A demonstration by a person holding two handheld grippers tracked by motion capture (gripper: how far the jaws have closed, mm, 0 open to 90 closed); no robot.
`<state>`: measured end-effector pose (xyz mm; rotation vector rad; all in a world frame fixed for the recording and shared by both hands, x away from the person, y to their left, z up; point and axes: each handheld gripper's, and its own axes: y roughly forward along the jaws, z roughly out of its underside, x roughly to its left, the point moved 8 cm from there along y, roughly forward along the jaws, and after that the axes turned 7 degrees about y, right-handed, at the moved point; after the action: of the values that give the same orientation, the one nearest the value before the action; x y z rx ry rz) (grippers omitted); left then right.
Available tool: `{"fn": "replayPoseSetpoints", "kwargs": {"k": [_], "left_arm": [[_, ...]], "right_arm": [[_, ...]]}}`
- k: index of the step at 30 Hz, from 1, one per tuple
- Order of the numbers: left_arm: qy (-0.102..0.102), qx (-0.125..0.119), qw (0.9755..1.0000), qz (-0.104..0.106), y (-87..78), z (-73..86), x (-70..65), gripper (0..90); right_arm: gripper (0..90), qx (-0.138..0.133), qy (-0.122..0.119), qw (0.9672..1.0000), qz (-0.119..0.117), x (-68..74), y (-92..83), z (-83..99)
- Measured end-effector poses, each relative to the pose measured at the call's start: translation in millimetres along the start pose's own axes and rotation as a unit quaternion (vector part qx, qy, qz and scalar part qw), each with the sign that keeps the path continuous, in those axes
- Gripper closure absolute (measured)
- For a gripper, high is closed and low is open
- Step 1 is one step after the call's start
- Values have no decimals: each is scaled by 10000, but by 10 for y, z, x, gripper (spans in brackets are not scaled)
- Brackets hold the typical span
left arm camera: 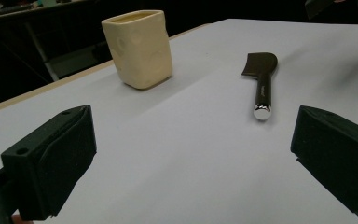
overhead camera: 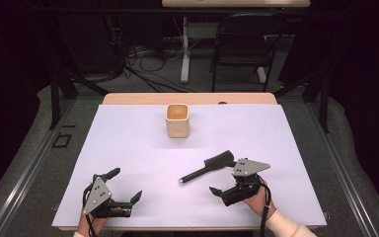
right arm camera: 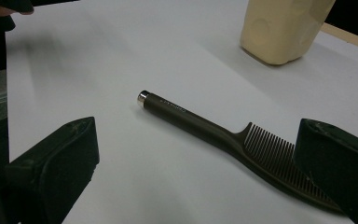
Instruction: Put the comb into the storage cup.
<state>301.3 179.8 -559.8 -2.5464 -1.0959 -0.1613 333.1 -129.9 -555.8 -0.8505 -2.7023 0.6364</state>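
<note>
Dark comb (overhead camera: 207, 169) — right gripper (overhead camera: 223, 183) near.

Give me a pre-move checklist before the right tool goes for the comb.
1. Right tool open: ok, jaws wide apart in the right gripper view.
2. Comb free to grab: ok, it lies flat on the white mat, touched by nothing.
3. Jaws around the comb: not ok, the toothed end sits just ahead of the right jaw and the handle runs away from it.
4. Cup upright, mouth open: ok, standing apart from the comb.
5. Left tool out of the way: ok, open and empty at the near left.
6. Cup empty inside: cannot tell, its bottom is shaded.
</note>
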Motion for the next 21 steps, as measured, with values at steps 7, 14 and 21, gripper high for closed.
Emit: {"fn": "replayPoseSetpoints", "kwargs": {"k": [7,14,21], "left_arm": [[5,3,10000,-1,2,0,2,1],[-1,-1,10000,0,1,0,0,2],[2,-2,10000,3,1,-1,-1,1]], "right_arm": [[0,56,-21,10000,-28,4,87,-28],[0,125,-45,9999,-56,25,166,-43],[0,191,-92,9997,-93,47,223,-48]]}}
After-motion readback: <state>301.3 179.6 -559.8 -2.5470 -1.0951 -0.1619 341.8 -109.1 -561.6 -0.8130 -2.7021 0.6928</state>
